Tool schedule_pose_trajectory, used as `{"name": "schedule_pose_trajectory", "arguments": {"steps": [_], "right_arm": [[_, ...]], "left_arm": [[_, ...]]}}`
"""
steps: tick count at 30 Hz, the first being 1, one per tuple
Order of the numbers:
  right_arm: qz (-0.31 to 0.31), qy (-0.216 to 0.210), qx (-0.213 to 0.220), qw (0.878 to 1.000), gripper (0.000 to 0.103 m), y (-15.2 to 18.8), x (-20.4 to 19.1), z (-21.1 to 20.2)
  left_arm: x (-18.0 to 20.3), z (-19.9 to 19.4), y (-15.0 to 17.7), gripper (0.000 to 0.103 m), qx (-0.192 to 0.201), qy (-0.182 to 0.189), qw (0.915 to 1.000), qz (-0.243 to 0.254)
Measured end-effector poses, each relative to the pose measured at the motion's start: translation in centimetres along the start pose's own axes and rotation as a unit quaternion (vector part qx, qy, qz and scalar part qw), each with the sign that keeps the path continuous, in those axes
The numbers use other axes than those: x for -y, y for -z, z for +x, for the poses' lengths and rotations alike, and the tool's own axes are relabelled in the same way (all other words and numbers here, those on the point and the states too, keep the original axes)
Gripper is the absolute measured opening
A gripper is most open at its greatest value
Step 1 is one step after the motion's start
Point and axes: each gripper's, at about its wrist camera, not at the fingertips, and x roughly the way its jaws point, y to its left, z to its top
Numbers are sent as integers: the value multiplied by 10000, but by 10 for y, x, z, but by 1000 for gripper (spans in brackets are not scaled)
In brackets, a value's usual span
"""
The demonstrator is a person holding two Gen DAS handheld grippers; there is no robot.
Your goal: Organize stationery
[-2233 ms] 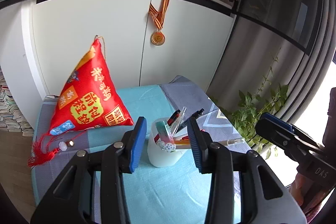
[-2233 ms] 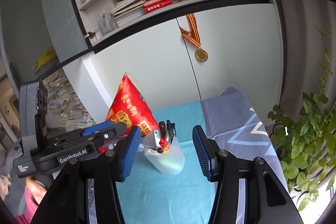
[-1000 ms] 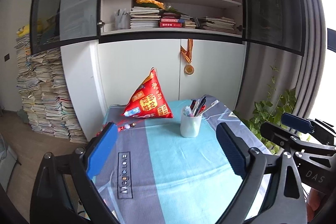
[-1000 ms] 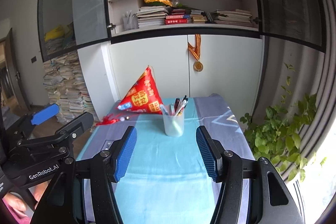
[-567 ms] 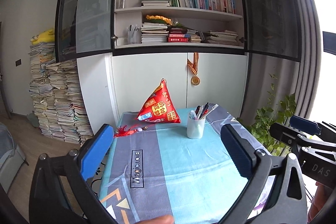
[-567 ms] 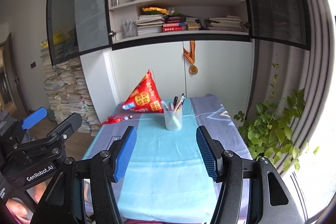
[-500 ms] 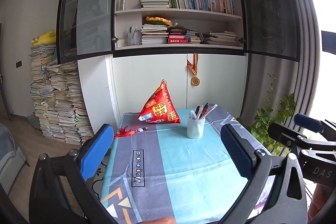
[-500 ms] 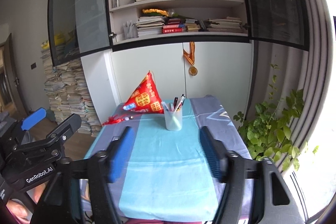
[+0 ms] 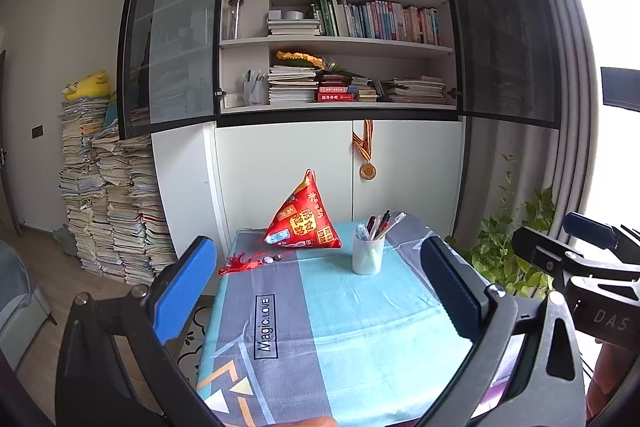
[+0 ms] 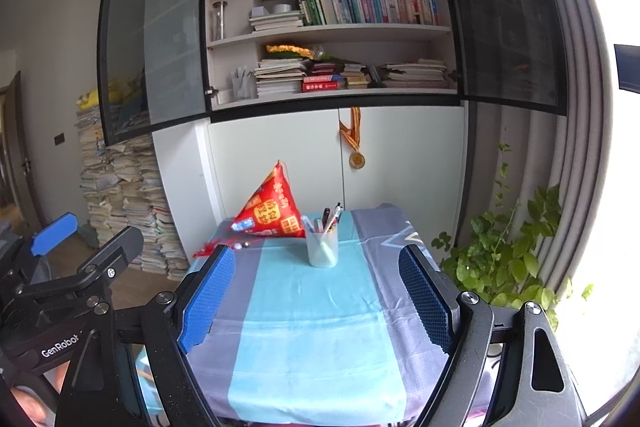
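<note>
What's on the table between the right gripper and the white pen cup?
Nothing: in the right wrist view, only bare blue and grey tablecloth lies between the open right gripper and the white pen cup.

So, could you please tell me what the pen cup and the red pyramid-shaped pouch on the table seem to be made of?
The pen cup looks like frosted, translucent plastic: the pens show faintly through its matte whitish wall. The red pouch seems to be satin-like printed fabric, judging by its soft sheen, gold lettering and tasselled cord, though the weave is too small to confirm.
</note>
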Motion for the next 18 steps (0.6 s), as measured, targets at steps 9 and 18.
{"name": "schedule_pose_trajectory", "arguments": {"steps": [9, 18], "right_arm": [[27, -2, -26, 10000, 85, 0, 2, 3], [86, 9, -110, 9999, 85, 3, 5, 10]], "left_arm": [[3, 4, 0, 102, -34, -69, 10000, 37], [3, 7, 0, 102, -63, -87, 9999, 53]]}}
